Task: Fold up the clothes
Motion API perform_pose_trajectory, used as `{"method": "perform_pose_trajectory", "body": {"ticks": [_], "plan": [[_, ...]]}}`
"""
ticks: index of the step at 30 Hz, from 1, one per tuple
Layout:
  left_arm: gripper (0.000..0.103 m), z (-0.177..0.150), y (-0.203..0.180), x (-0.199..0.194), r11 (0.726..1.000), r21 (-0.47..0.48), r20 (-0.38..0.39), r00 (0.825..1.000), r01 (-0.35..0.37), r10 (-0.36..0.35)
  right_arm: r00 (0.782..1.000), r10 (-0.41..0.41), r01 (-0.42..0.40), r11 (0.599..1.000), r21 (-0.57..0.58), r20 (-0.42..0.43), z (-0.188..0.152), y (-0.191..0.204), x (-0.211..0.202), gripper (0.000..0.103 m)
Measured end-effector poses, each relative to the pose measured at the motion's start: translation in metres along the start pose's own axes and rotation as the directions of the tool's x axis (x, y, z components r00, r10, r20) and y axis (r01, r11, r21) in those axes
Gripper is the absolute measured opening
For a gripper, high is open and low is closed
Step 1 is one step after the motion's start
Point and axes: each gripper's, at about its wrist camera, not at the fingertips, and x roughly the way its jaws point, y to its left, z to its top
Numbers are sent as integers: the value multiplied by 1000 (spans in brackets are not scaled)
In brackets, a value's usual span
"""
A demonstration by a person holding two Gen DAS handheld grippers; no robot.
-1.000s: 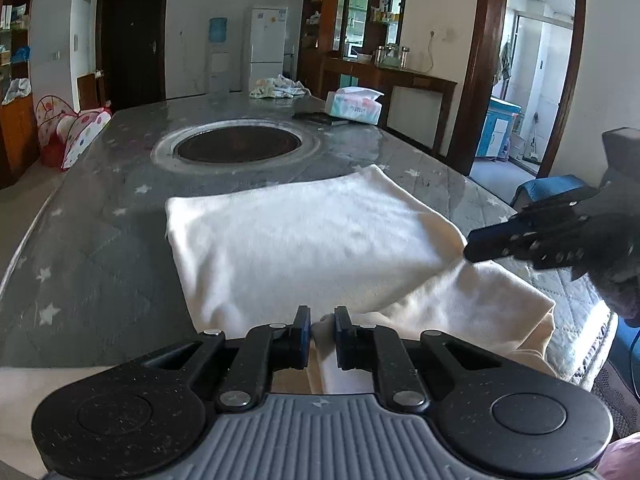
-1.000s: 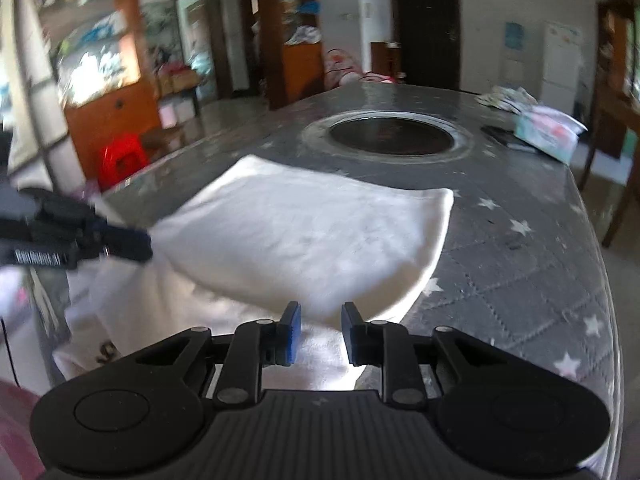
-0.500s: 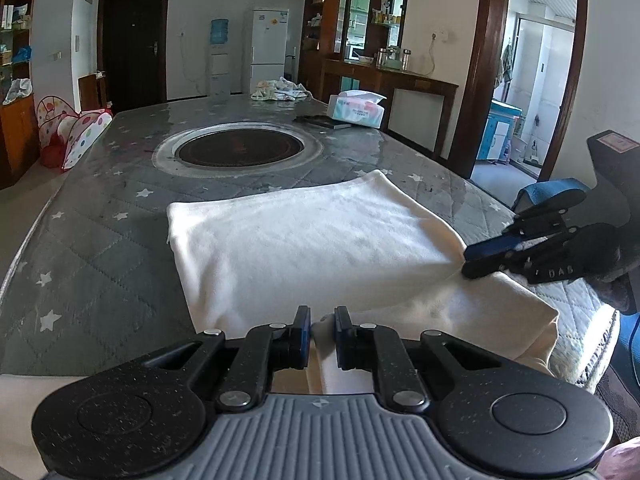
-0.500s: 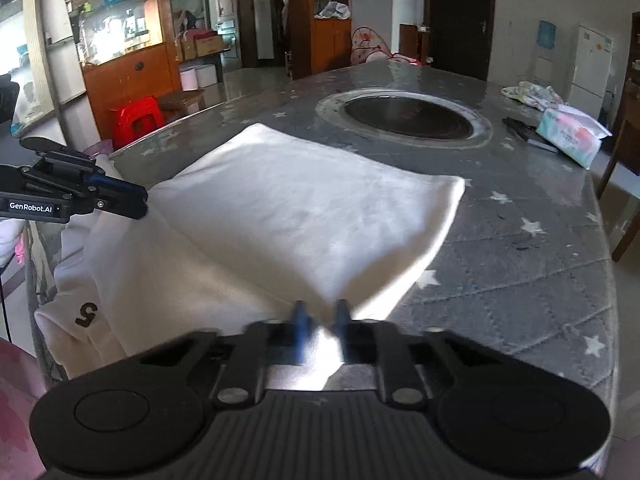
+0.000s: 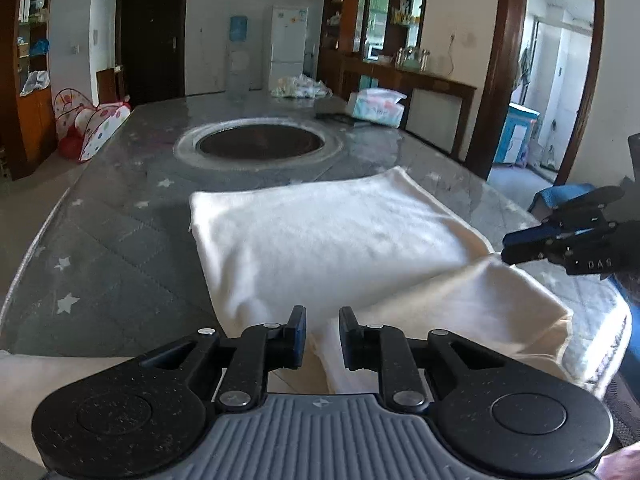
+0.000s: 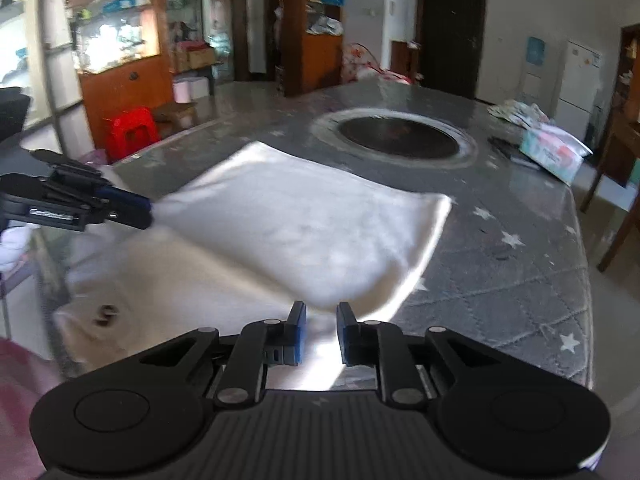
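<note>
A cream garment (image 5: 332, 240) lies partly folded on the grey star-patterned table (image 5: 120, 248); its lower part hangs over the near edge. My left gripper (image 5: 322, 334) sits at the garment's near left edge, jaws slightly apart with cloth between them. My right gripper (image 6: 320, 332) sits at the near right edge, jaws likewise slightly apart over cloth. Each gripper shows in the other's view, the right one (image 5: 520, 246) at the right and the left one (image 6: 132, 210) at the left, both at the fold line. A dark "5" mark (image 6: 105, 314) shows on the hanging part.
A round dark hotplate recess (image 5: 260, 146) lies in the table's middle. A tissue pack (image 5: 376, 106) and a bundle of cloth (image 5: 300, 86) are at the far end. A red stool (image 6: 132, 130) stands on the floor at left.
Both pairs of jaws have opened slightly from being closed on the garment edge. The right gripper has drifted a little across the fold line; the cloth has settled lower.
</note>
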Motion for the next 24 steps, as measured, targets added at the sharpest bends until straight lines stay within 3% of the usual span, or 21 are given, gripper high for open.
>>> {"method": "perform_pose_trajectory", "body": {"ticks": [8, 15, 20, 24], "plan": [[20, -29, -15, -8, 998, 63, -45, 999, 11, -9, 997, 60, -62, 998, -33, -54, -19, 28, -7, 16], [22, -32, 3, -24, 1000, -4, -8, 999, -31, 31, 997, 56, -59, 996, -69, -56, -13, 38, -9, 17], [29, -35, 40, -43, 980, -134, 12, 988, -148, 151, 992, 118, -122, 985, -119, -43, 16, 53, 8, 20], [29, -43, 75, -59, 934, -246, 5, 963, -259, 269, 982, 186, -190, 967, -171, -41, 38, 75, 31, 21]]}}
